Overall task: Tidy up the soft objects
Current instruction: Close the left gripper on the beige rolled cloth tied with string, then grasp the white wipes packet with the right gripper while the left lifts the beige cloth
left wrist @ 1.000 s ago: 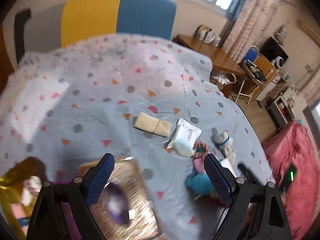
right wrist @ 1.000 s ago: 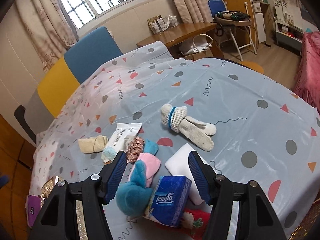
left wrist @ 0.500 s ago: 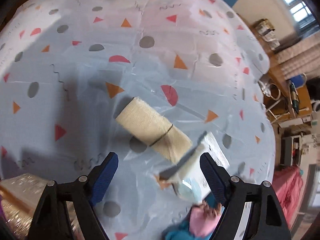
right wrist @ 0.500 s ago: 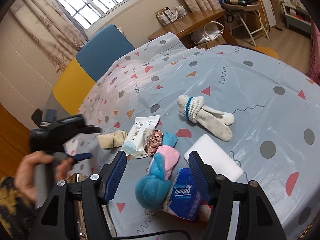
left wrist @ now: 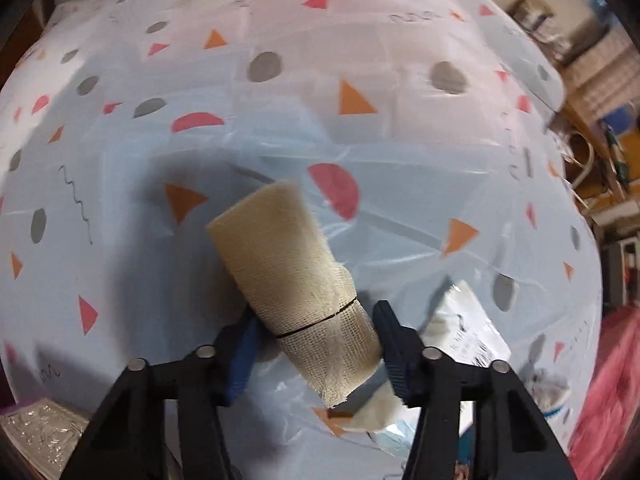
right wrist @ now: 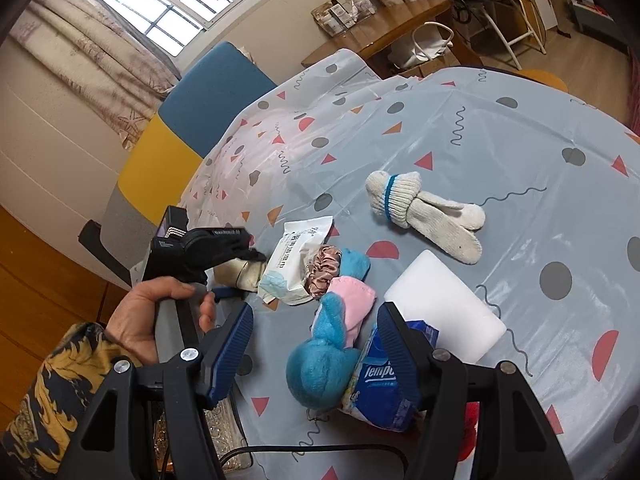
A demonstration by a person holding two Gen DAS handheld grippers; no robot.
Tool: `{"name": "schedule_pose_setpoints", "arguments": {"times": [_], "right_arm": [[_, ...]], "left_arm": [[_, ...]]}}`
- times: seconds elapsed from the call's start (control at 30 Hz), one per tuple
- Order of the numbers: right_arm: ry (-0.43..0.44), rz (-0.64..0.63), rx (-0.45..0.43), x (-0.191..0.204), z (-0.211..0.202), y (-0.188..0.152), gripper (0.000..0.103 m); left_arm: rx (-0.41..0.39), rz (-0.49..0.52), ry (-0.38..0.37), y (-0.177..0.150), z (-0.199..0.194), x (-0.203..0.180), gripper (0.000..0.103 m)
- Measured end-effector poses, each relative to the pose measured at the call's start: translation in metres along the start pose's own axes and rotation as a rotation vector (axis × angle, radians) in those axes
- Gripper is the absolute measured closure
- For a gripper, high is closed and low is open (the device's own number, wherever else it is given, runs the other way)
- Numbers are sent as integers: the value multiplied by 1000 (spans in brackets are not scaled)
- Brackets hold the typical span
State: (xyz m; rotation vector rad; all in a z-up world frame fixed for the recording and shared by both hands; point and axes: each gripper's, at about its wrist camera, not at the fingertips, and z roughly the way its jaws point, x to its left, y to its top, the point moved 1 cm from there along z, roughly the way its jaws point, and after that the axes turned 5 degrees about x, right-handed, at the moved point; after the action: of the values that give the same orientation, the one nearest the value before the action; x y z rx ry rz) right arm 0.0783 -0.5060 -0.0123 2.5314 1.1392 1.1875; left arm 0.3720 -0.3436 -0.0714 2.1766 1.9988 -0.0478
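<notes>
**One soft roll is now between our left fingers**

One second ago our left gripper (left wrist: 316,340) was high over the table, and its fingers were spread wide with nothing between them. Half a second ago it had come down close to the bandage roll (left wrist: 296,280). Now the two fingers sit on either side of the roll's near end, and they have come much closer together. They look like they touch the roll, but we cannot tell yet if they squeeze it hard. The roll lies on the tablecloth (left wrist: 360,80), toward the left edge of the table, with its far end tipped away from us. Just beside it on the right is the white wipes pack (left wrist: 468,332).

Our right gripper (right wrist: 316,344) has hardly moved. Its fingers are spread wide and hold nothing. It hangs over the blue fluffy toy (right wrist: 320,364) and the blue tissue pack (right wrist: 380,384), near the front edge of the table. The pink sock (right wrist: 352,300), the shiny hair tie (right wrist: 324,268), the white foam block (right wrist: 444,304) and the white socks (right wrist: 424,208) lie close by.

We think this means the first pick is about to work. If the fingers close a bit more, we can lift the roll. The shiny box (left wrist: 40,436) at the front left corner may be where it goes, but we cannot be sure.
</notes>
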Motion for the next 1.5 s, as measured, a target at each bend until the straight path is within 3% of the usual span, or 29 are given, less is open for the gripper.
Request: {"name": "schedule_pose_setpoints", "arguments": {"times": [0.07, 0.23, 0.5, 0.67, 0.8, 1.0, 1.13, 1.23, 1.5], "right_arm": [[-1, -1, 3, 0, 1, 0, 37], [-18, -3, -4, -1, 0, 0, 37], [-60, -9, -7, -2, 2, 0, 37], [-72, -96, -24, 16, 1, 0, 37], [-56, -149, 39, 35, 14, 6, 37], [-101, -229, 141, 68, 64, 29, 37], [-192, -265, 214, 82, 116, 41, 37], [-276, -214, 259, 76, 152, 49, 37], [-310, -138, 318, 70, 200, 53, 36]], "left_arm": [[-20, 40, -1, -4, -10, -2, 59], [-74, 140, 12, -17, -38, -4, 63], [-176, 262, 7, -34, -92, -8, 63], [-250, 321, -6, -46, -132, 1, 63], [-298, 330, -30, -55, -160, 13, 63], [-319, 312, -77, -65, -181, 34, 63], [-328, 312, -92, -69, -190, 40, 63], [-340, 314, -102, -69, -198, 44, 63], [-351, 276, -135, -69, -214, 72, 62]]}}
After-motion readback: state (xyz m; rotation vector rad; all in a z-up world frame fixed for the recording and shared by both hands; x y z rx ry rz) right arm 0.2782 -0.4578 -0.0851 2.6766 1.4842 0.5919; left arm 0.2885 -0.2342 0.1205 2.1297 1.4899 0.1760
